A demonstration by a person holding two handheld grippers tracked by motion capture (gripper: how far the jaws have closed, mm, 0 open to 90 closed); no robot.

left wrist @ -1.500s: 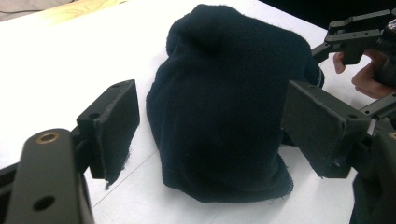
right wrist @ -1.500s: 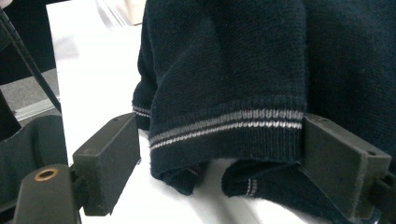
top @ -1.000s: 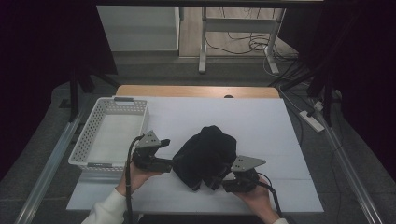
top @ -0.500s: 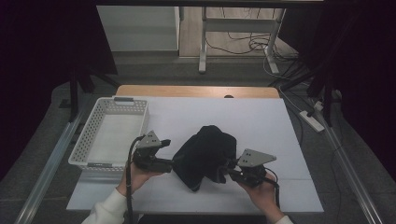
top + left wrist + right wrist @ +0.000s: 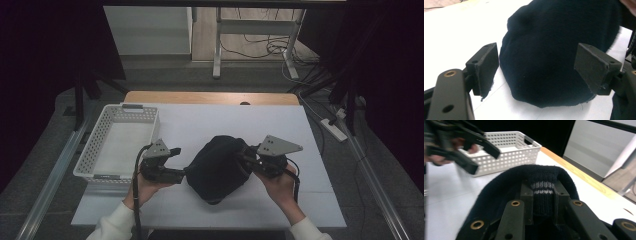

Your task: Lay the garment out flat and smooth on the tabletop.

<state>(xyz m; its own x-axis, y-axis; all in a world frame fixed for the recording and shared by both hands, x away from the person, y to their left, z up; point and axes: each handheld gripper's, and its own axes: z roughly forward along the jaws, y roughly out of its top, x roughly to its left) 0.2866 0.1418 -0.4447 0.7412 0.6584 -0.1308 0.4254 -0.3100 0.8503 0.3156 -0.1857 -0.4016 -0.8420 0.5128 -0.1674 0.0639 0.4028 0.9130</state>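
Note:
A dark navy knit hat (image 5: 217, 167) lies on the white table (image 5: 280, 125), between my two grippers. In the right gripper view, my right gripper (image 5: 543, 195) is shut on a fold of the hat (image 5: 506, 187) that bears two thin grey stripes, and holds that edge raised. From above, the right gripper (image 5: 246, 158) is at the hat's right side. My left gripper (image 5: 182, 173) stands open at the hat's left edge. In its own view the left gripper (image 5: 541, 68) has its jaws wide apart, with the hat (image 5: 554, 50) just ahead and nothing clamped.
A white perforated basket (image 5: 100, 145) stands at the table's left, just beyond the left hand; its wall (image 5: 509, 157) shows behind the left gripper (image 5: 482, 155) in the right gripper view. A wooden strip (image 5: 210, 97) runs along the table's far edge.
My right gripper has moved away from the person and up, taking the hat's edge with it. The left gripper has stayed almost still.

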